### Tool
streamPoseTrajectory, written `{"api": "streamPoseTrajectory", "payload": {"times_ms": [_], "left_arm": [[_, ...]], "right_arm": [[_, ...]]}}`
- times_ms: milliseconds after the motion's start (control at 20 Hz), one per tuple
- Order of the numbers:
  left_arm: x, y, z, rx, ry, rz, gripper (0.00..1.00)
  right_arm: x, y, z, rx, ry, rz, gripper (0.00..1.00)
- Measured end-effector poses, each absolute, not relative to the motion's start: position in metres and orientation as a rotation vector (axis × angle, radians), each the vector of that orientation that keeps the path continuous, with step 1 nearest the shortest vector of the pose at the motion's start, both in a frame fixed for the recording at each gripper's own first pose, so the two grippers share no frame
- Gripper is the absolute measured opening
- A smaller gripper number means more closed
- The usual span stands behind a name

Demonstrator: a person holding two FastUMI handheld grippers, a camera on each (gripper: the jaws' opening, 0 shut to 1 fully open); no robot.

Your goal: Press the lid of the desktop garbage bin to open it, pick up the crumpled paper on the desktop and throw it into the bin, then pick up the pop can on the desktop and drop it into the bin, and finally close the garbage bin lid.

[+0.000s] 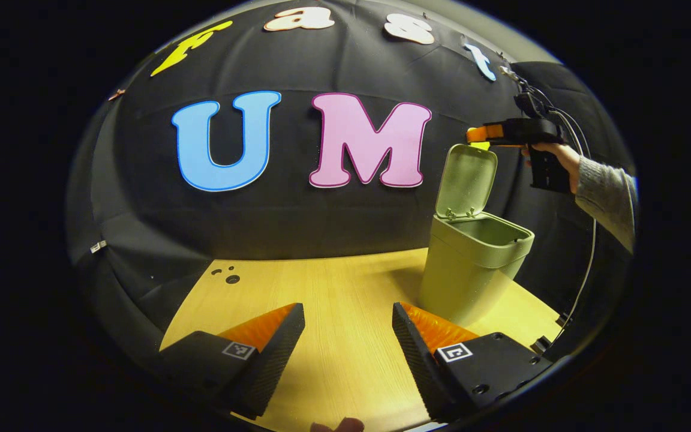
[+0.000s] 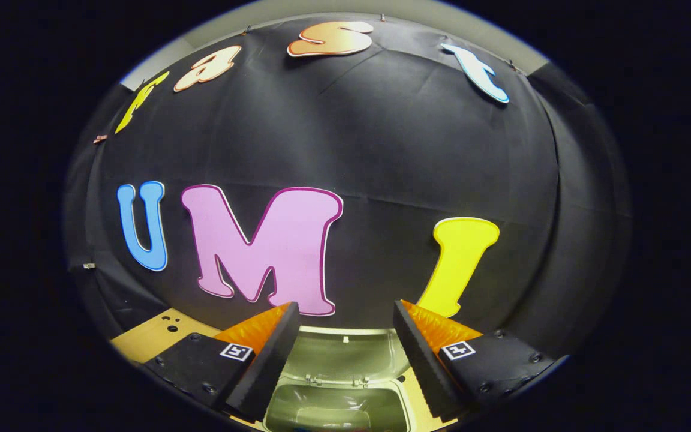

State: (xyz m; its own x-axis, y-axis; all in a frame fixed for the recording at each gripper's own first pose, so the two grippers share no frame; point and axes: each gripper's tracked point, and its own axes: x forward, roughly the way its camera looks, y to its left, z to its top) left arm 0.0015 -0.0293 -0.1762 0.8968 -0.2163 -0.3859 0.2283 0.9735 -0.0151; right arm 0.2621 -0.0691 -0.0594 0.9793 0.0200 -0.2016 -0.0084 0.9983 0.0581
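In the left gripper view, the left gripper (image 1: 348,336) hung low over a wooden table (image 1: 333,288), its two fingers spread wide with nothing between them. Ahead of it and to its right stood a green bin (image 1: 471,270), its lid (image 1: 466,180) tipped up and open. The right gripper (image 1: 480,135), held by a hand (image 1: 564,159) in a grey sleeve (image 1: 606,192), hovered just above the top edge of that lid; whether its fingers were apart or together could not be told from here.

In the right gripper view, the right gripper (image 2: 345,354) had its fingers wide and empty, with the open bin (image 2: 339,408) directly below and the raised lid (image 2: 345,354) just beyond the fingertips.

The lid looked like thin, light, stiff plastic on a hinge, probably smooth and slippery. It would likely close best with a gentle push down on its upper edge rather than a pinch.
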Motion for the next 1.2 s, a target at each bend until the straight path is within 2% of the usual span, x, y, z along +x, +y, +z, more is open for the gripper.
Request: {"api": "streamPoseTrajectory", "payload": {"times_ms": [50, 400, 1200], "left_arm": [[0.000, -0.029, -0.176, 0.032, 0.399, -0.227, 0.94], [-0.006, -0.016, -0.176, -0.002, 0.402, -0.192, 0.94], [-0.002, -0.033, -0.175, -0.017, 0.384, -0.243, 0.94]], "right_arm": [[0.267, -0.066, -0.061, 0.065, 0.210, 0.018, 0.98], [0.277, -0.057, -0.077, 0.102, 0.281, 0.042, 0.96], [0.195, -0.054, -0.107, 0.102, 0.390, 0.092, 0.97]]}}
